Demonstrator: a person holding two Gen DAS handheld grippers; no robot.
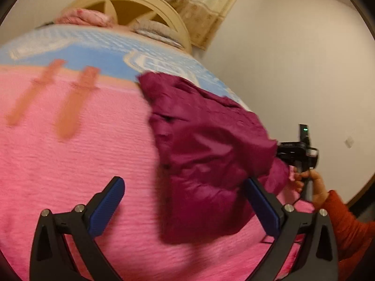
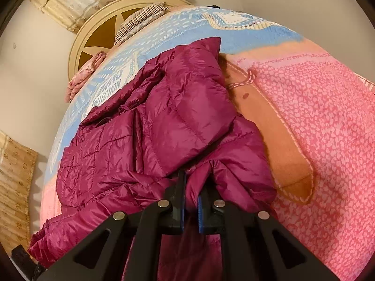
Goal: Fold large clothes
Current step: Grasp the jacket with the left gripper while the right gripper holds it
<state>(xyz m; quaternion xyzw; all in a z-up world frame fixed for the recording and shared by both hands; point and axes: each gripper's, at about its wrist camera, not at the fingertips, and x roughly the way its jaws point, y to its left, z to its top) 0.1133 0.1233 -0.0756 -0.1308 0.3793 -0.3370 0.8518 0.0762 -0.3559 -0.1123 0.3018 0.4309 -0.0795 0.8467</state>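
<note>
A maroon quilted down jacket [image 1: 206, 145] lies crumpled on the pink blanket [image 1: 70, 164] of a bed. My left gripper [image 1: 182, 182] is open wide just above the blanket; the jacket's near edge lies between its blue pads [image 1: 107, 206] without being pressed. In the right wrist view the jacket [image 2: 164, 117] fills the middle, and my right gripper [image 2: 193, 185] is shut on a bunched fold of its near edge. The left wrist view also shows the right gripper [image 1: 297, 154] at the jacket's right side, held by a hand [image 1: 314, 187] in an orange sleeve.
The blanket [image 2: 316, 117] turns blue towards the cream headboard [image 1: 140, 7]. A pink bundle [image 1: 82, 18] and a striped pillow [image 2: 140, 18] lie at the head. A curtain [image 1: 201, 4] hangs behind, and a pale wall [image 1: 293, 70] runs close along the bed's right side.
</note>
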